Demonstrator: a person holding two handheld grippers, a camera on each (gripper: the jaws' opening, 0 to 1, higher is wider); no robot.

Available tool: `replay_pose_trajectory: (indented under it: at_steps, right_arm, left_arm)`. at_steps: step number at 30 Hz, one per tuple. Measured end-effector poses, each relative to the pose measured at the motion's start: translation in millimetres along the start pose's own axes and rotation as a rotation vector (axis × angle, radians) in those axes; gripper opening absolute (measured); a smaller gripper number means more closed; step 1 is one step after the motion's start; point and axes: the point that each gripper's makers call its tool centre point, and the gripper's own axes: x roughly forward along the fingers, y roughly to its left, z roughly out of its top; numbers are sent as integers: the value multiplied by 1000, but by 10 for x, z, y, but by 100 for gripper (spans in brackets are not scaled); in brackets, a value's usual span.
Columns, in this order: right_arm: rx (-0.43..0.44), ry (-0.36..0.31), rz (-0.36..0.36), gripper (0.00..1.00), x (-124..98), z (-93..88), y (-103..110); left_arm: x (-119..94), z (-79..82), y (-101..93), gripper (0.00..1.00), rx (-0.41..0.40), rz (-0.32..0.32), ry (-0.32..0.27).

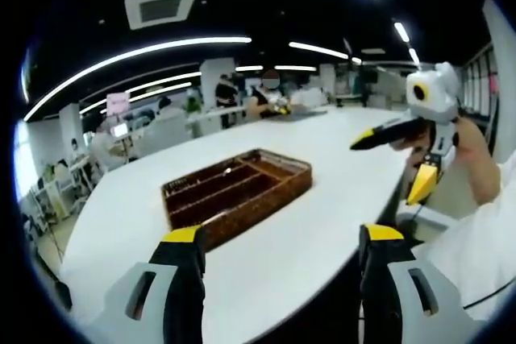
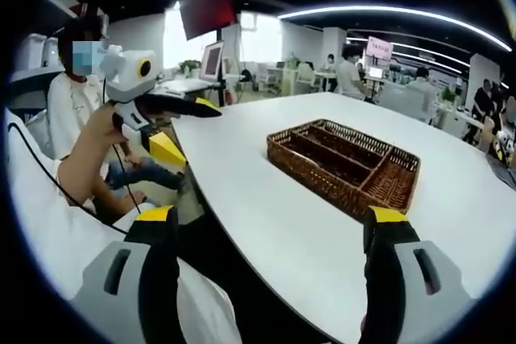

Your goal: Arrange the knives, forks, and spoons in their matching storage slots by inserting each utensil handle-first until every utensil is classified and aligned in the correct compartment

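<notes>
— So where does the brown woven wicker cutlery tray with long slots lie from each claw?

— Ahead of both, on the white oval table. From the left gripper it sits forward and a little to the left, well apart from the tips. From the right gripper it is forward and to the right, somewhat nearer.

— And its long axis?

— The long slots run diagonally across both views, so a handle would have to be turned to match them before going in.

— Are the claws gripping anything?

— No. Both stand released, jaws spread wide with nothing between the yellow-tipped ends.

— Knives, forks, spoons?

— I can't make out any on the table or in the slots; the compartments look dark and bare, though small detail is hard to tell.

— Which hand should lead?

— My guess is the right, being nearer the tray.
</notes>
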Motion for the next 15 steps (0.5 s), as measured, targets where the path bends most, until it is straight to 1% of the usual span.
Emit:
replay_pose_trajectory:
  at_steps: [15]
  right_arm:
    - [-2,-7,1,98,-11,19,4]
  left_arm:
    - [-16,19,-1,78,9,3,1]
